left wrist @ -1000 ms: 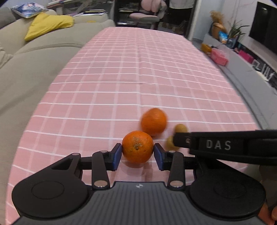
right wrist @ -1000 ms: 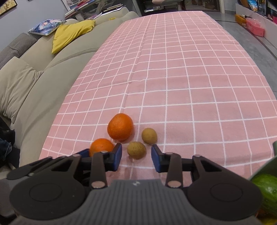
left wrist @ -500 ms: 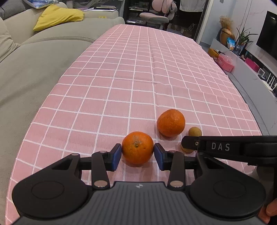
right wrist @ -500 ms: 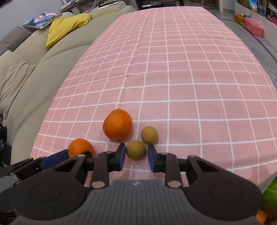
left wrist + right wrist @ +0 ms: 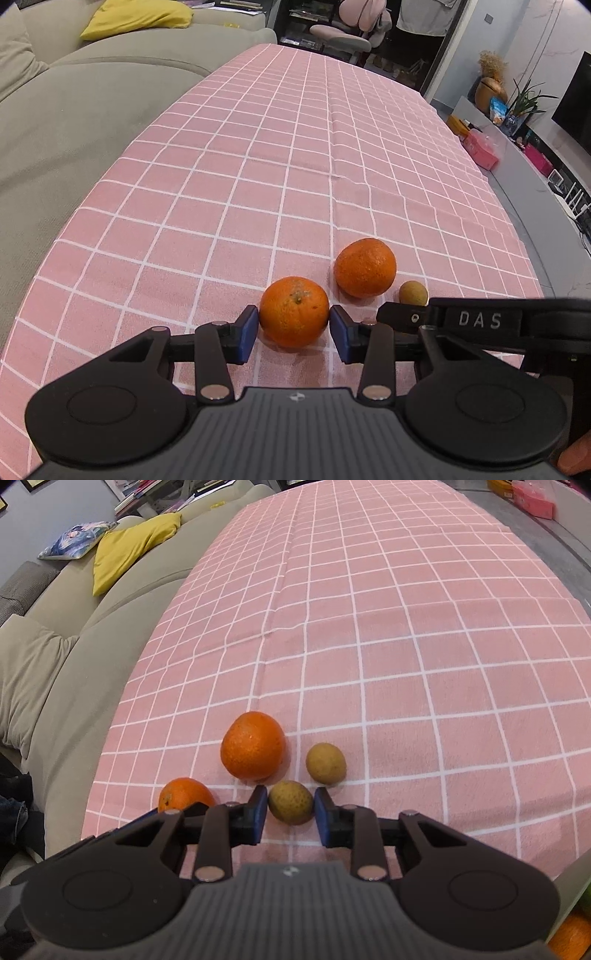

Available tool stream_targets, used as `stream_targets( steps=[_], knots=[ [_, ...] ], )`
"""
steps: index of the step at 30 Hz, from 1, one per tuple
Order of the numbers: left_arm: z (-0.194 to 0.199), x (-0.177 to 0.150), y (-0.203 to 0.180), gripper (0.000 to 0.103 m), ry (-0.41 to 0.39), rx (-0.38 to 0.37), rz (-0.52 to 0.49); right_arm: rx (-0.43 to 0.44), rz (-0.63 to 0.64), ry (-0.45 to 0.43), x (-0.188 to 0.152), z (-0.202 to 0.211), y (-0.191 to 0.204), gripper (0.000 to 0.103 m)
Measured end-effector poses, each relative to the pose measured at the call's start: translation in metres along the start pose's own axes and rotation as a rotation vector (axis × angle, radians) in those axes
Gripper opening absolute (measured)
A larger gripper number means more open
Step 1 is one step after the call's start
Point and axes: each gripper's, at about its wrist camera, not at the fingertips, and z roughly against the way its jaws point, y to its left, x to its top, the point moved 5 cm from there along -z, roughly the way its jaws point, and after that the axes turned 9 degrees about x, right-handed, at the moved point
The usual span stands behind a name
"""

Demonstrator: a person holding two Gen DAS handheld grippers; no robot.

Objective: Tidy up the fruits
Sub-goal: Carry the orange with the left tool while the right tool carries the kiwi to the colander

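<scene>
1. Pink checked tablecloth (image 5: 258, 155) carries four fruits clustered near its front edge.
2. Left gripper (image 5: 293, 326) clamps the near orange (image 5: 294, 311), resting on the cloth.
3. Right gripper (image 5: 290, 808) pinches a small brown fruit (image 5: 290, 802), apparently to sort it.
4. Second orange (image 5: 253, 750) and second brown fruit (image 5: 325, 763) wait just beyond.

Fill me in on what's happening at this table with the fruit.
A person is sorting fruit on a pink checked tablecloth, a handheld gripper in each hand. The left gripper has its pads against the nearer orange, which sits on the cloth. The right gripper is clamped on a small brownish-green fruit, also down on the cloth. A second orange and another small brownish fruit lie loose just beyond them. Nothing appears lifted yet.
</scene>
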Motion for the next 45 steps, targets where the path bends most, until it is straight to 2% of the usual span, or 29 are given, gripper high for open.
stream_targets(
  steps=[4,7,14,21,26,31,38,45],
  knots=[
    [0.005,0.001,-0.002,0.047,0.006,0.014,-0.007,0.006,0.010,-0.004,-0.001,0.007,0.002,0.024],
    [0.015,0.005,-0.006,0.047,-0.019,0.021,-0.023,0.012,0.035,-0.020,0.000,0.016,0.008,0.023],
    [0.049,0.012,-0.012,0.047,-0.069,-0.011,-0.014,0.013,0.103,-0.076,-0.002,0.059,0.019,0.023],
    [0.094,0.018,-0.027,0.047,-0.100,-0.094,-0.021,0.002,0.200,-0.146,-0.009,0.119,0.032,0.024],
    [0.121,0.018,-0.041,0.047,-0.111,-0.173,-0.009,-0.024,0.233,-0.164,-0.027,0.158,0.027,0.024],
    [0.142,0.011,-0.066,0.047,-0.115,-0.253,-0.045,-0.069,0.250,-0.173,-0.044,0.195,0.017,0.024],
    [0.154,-0.005,-0.108,0.047,-0.085,-0.349,-0.134,-0.141,0.238,-0.180,-0.067,0.233,-0.014,0.024],
    [0.155,-0.026,-0.149,0.047,-0.025,-0.415,-0.222,-0.198,0.238,-0.198,-0.082,0.258,-0.040,0.024]
  ],
)
